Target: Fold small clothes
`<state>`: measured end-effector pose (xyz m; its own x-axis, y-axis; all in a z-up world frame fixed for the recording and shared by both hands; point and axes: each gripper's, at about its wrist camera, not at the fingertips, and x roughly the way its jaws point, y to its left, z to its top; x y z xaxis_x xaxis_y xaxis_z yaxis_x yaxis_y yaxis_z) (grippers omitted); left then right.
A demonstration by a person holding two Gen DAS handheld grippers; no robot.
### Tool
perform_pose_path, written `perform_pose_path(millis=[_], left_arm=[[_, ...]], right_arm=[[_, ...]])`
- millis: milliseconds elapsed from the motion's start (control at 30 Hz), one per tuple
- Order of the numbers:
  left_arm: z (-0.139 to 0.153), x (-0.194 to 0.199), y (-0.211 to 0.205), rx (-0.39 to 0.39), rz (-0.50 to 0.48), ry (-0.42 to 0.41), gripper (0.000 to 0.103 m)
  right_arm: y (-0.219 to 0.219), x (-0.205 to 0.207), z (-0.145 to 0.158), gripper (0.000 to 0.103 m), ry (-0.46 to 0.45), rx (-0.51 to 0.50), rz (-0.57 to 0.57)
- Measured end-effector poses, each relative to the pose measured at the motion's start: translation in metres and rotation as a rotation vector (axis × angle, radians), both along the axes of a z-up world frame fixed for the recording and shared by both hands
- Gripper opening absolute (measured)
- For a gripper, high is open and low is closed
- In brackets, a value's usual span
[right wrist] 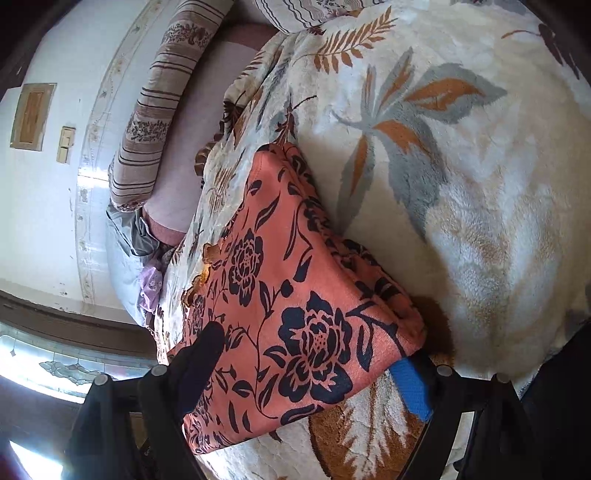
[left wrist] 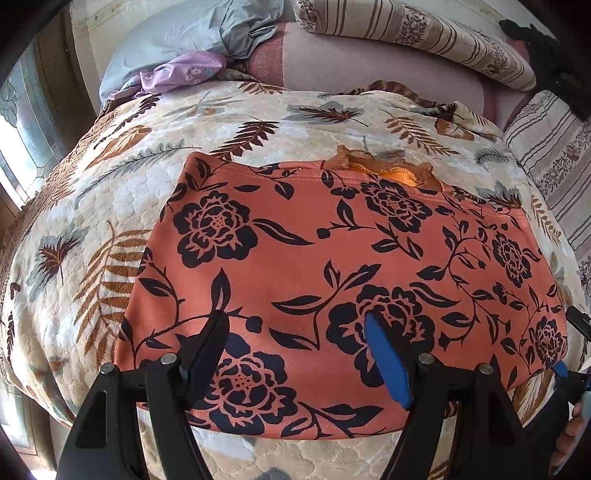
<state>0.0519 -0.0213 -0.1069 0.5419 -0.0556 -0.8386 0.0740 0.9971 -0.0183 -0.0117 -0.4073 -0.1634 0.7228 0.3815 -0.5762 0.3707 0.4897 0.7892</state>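
Observation:
An orange garment with black flower print (left wrist: 332, 251) lies folded flat on the leaf-patterned blanket (left wrist: 110, 206). Its ruffled orange neckline (left wrist: 388, 168) shows at the far edge. My left gripper (left wrist: 295, 321) is open, its fingers spread wide just above the garment's near edge. In the right wrist view the same garment (right wrist: 295, 295) has its corner between my right gripper's (right wrist: 310, 347) open fingers; the blue-padded finger (right wrist: 412, 387) is under the fabric edge and the black finger (right wrist: 203, 354) is above it. The right gripper's tip also shows in the left wrist view (left wrist: 576, 325).
The blanket (right wrist: 461, 184) covers the bed. Striped pillows (left wrist: 424, 37) and a second one (left wrist: 554, 162) lie at the back and right. A grey-blue bundle (left wrist: 207, 33) and a purple cloth (left wrist: 181, 70) sit at the back left. A window (left wrist: 22, 122) is at left.

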Motion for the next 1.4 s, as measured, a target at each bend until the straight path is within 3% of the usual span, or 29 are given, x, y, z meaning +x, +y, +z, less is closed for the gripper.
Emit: perform_pose_path(millis=[100,233,267,300,333,400,467,533,567,600,633,700,767,800,867,900,933,967,1000,1033,1067,1200,1233,1267,1333,1400], left_arm=[[0.002,0.003,-0.002,-0.021,-0.002,-0.017,0.077],[-0.017,0.013,-0.015,-0.024,-0.028,-0.008,0.077],[-0.031,0.018,-0.021,0.008,-0.043,0.021,0.079],[-0.04,0.019,-0.027,0.059,-0.054,-0.001,0.081],[-0.038,0.015,-0.033,0.098,-0.066,-0.058,0.082],[-0.03,0.015,-0.04,0.138,-0.082,-0.049,0.081],[-0.014,0.011,-0.039,0.086,-0.091,-0.099,0.081],[-0.009,0.009,-0.042,0.082,-0.099,-0.136,0.081],[-0.016,0.012,-0.047,0.104,-0.12,-0.117,0.081],[-0.032,0.019,-0.053,0.142,-0.138,-0.053,0.082],[-0.043,0.024,-0.054,0.15,-0.131,-0.021,0.084],[-0.033,0.022,-0.052,0.126,-0.107,-0.037,0.083],[-0.017,0.016,-0.05,0.087,-0.104,-0.081,0.082],[-0.011,0.012,-0.051,0.09,-0.103,-0.126,0.082],[-0.019,0.012,-0.06,0.117,-0.143,-0.114,0.082],[-0.032,0.018,-0.065,0.135,-0.165,-0.046,0.082],[-0.04,0.022,-0.064,0.137,-0.156,-0.043,0.084],[-0.04,0.021,-0.064,0.132,-0.148,-0.081,0.085],[-0.038,0.021,-0.065,0.141,-0.151,-0.069,0.085],[-0.032,0.02,-0.064,0.133,-0.152,-0.056,0.083],[-0.024,0.02,-0.061,0.112,-0.15,-0.056,0.083],[-0.001,0.005,-0.045,0.058,-0.106,-0.169,0.083],[-0.013,0.009,-0.048,0.079,-0.127,-0.129,0.083],[-0.035,0.018,-0.054,0.123,-0.16,-0.027,0.083],[-0.04,0.016,-0.053,0.118,-0.155,-0.074,0.085],[-0.033,0.016,-0.051,0.108,-0.155,-0.049,0.084]], right_arm=[[0.002,0.002,0.002,0.071,0.017,-0.045,0.011],[0.003,0.005,-0.002,0.071,0.04,-0.058,0.011],[0.004,0.007,-0.002,0.072,0.046,-0.062,0.011],[0.004,0.007,-0.002,0.072,0.046,-0.069,0.006],[0.005,0.007,-0.001,0.072,0.047,-0.073,0.006],[0.005,0.008,0.0,0.073,0.057,-0.078,0.004],[0.006,0.01,0.003,0.072,0.06,-0.09,0.014],[0.009,0.012,0.007,0.061,0.071,-0.134,0.03],[0.01,0.014,0.007,0.041,0.087,-0.157,0.042],[0.011,0.016,0.006,0.033,0.103,-0.169,0.05],[0.01,0.017,0.004,0.033,0.114,-0.17,0.049],[0.01,0.017,0.003,0.033,0.114,-0.149,0.051],[0.012,0.017,0.004,0.045,0.121,-0.131,0.055],[0.013,0.016,0.007,0.068,0.101,-0.115,0.052],[0.017,0.017,0.014,0.088,0.067,-0.114,0.038],[0.02,0.02,0.015,0.088,0.076,-0.123,0.042],[0.022,0.024,0.013,0.088,0.077,-0.119,0.059],[0.025,0.027,0.01,0.083,0.076,-0.117,0.076],[0.027,0.03,0.007,0.073,0.097,-0.139,0.081],[0.028,0.031,0.003,0.042,0.126,-0.163,0.08],[0.027,0.03,0.001,0.027,0.131,-0.164,0.076],[0.027,0.03,0.009,0.018,0.106,-0.206,0.096],[0.028,0.031,0.01,0.018,0.108,-0.213,0.101],[0.027,0.032,0.007,0.018,0.115,-0.206,0.101],[0.026,0.034,0.002,0.018,0.118,-0.175,0.093],[0.021,0.03,-0.002,0.021,0.107,-0.116,0.072]])
